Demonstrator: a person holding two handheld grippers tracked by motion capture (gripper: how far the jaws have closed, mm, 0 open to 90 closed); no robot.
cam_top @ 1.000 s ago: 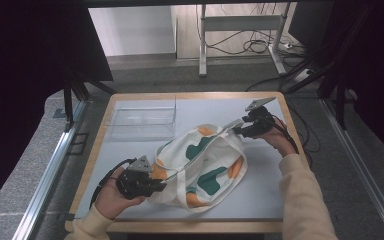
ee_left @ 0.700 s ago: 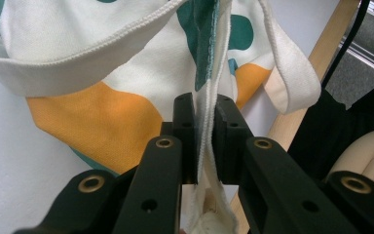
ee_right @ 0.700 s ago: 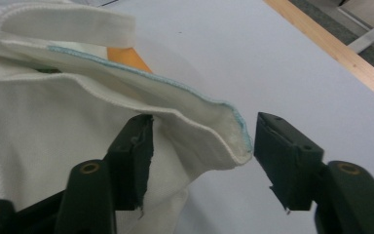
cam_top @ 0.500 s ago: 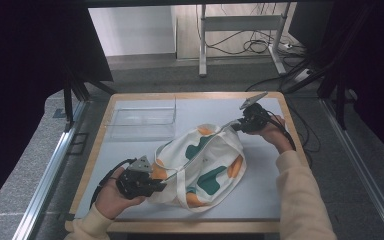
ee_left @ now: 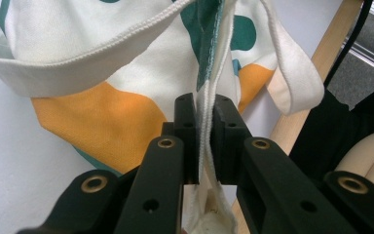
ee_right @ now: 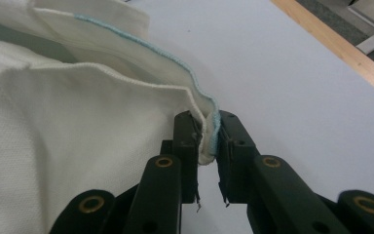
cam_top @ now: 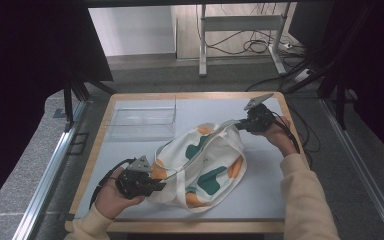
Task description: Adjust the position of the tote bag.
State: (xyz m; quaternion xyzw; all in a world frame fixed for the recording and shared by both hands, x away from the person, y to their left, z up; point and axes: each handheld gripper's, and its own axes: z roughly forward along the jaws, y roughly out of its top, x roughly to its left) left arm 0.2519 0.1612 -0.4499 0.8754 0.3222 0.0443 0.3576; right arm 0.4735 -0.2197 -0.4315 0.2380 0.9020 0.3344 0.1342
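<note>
Two grippers hold one tote bag [cam_top: 205, 167], a cream cloth bag printed with orange and dark green patches, which lies crumpled on the pale table [cam_top: 260, 195] slightly right of centre in the high view. The left gripper [cam_top: 159, 185] sits at the lower left of that frame, at the bag's near corner. In the left gripper view its jaws are pressed together on the bag's opening edge [ee_left: 205, 127], the stitched fabric running up between the pads [ee_left: 189, 122] while a strap [ee_left: 292, 73] loops down at the right of that frame. The right gripper [cam_top: 238, 125] sits at the upper right of the high view, at the bag's far corner. Its jaws have just been closing, and in the right gripper view they pinch a folded hem with light blue stitching [ee_right: 208, 136] between them, with the rest of the cloth bunched toward the left of the frame. Between the two grippers the bag's rim stretches in a line across the table from lower left to upper right. A clear plastic box [cam_top: 142, 120] stands at the upper left of the table, apart from the bag. The table's wooden border [cam_top: 195, 95] frames the pale surface.
</note>
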